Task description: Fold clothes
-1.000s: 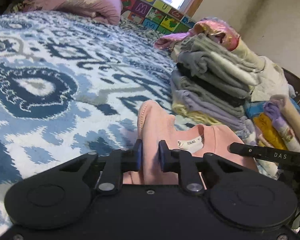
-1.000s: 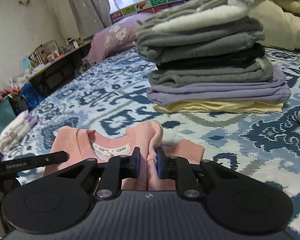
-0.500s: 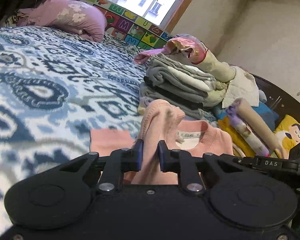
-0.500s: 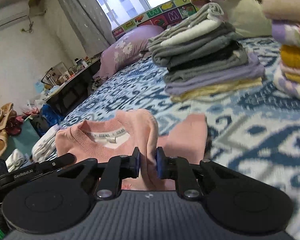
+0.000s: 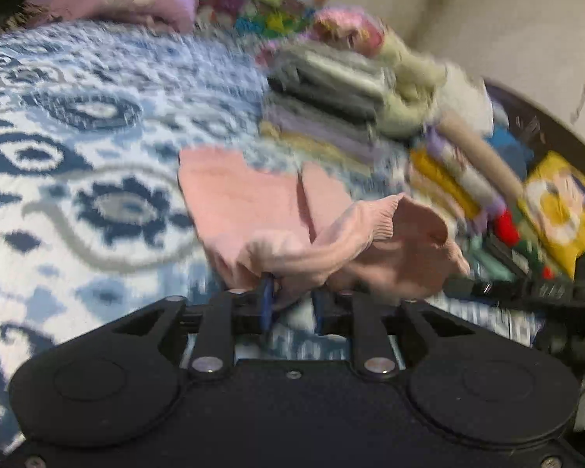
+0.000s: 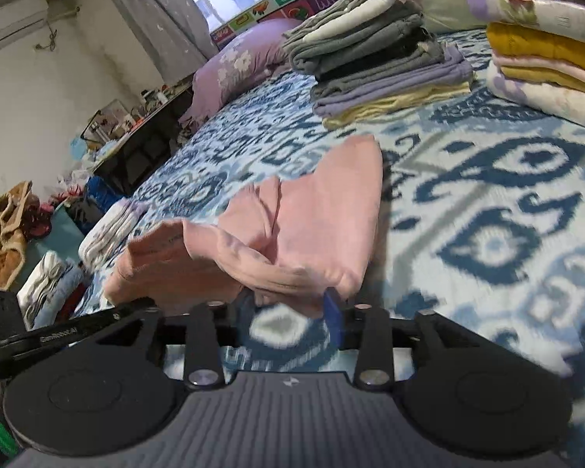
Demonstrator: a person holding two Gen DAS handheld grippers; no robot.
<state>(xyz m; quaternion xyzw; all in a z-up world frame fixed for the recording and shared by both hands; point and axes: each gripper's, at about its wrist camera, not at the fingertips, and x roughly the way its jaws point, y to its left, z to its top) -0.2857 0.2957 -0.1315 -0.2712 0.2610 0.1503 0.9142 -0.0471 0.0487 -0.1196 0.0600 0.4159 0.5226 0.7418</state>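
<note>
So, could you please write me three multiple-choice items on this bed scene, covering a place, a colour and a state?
1. Where does the pink sweater lie?
A. on the patterned bedspread
B. on top of the grey stack
C. on the floor

2. What colour is the lowest piece in the folded stack beside the pillow?
A. red
B. pale yellow
C. black

3. How does the right gripper stand?
A. shut with nothing between its jaws
B. out of view
C. open, sweater edge at its tips

Answers: 1 A, bedspread shows all round it; 2 B, a yellow layer lies lowest; 3 C, a clear gap shows between the jaws.
</note>
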